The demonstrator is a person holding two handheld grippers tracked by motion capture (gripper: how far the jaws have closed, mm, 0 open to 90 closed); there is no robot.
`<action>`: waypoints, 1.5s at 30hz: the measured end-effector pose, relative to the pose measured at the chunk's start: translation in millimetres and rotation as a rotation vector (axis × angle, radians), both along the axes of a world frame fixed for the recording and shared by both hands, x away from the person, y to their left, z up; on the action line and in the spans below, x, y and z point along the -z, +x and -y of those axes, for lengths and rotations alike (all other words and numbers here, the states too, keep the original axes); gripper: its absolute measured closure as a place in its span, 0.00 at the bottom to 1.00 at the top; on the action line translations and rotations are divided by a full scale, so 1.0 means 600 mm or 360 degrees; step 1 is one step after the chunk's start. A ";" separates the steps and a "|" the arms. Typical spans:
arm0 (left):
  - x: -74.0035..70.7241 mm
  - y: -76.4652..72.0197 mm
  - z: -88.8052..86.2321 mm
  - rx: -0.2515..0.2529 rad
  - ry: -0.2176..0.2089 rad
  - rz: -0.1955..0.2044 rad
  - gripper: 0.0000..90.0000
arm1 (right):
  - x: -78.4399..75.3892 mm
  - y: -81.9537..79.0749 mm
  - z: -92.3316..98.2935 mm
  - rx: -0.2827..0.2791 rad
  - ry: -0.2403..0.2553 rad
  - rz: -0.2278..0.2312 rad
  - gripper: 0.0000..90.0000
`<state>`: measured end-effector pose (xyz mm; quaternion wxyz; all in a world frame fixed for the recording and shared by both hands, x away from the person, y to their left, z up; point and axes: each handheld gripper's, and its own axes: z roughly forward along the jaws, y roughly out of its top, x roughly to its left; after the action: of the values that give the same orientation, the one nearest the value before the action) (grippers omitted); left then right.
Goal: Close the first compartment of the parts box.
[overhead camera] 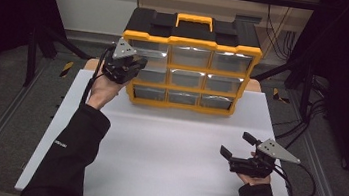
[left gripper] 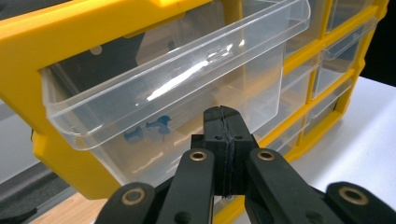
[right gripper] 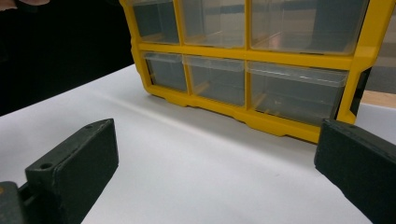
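Top-left clear drawer [left gripper: 177,88] of the yellow organizer [overhead camera: 189,74] juts out, blue pushpins [left gripper: 149,128] inside; we judge it light, slick, brittle—best hooked under its front lip; left gripper [left gripper: 223,140] jaws pressed together, empty, right gripper [overhead camera: 242,146] spread.
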<state>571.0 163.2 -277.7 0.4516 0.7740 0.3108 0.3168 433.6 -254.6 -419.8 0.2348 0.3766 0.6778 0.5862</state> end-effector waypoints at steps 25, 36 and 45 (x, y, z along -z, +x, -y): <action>0.008 0.037 0.007 -0.0080 0.0034 -0.0002 1.00 | -0.001 -0.001 0.000 0.0009 0.0006 -0.0006 0.00; 0.010 0.044 0.010 -0.0103 0.0068 0.0001 1.00 | -0.002 -0.002 0.000 0.0003 0.0017 -0.0011 0.00; 0.013 0.035 0.006 -0.0099 0.0026 0.0017 1.00 | -0.002 -0.002 0.000 0.0005 0.0021 -0.0005 0.00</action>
<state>592.3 159.6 -285.7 0.4368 0.7660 0.3296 0.3373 432.6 -254.9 -418.7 0.2321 0.3802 0.6737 0.5897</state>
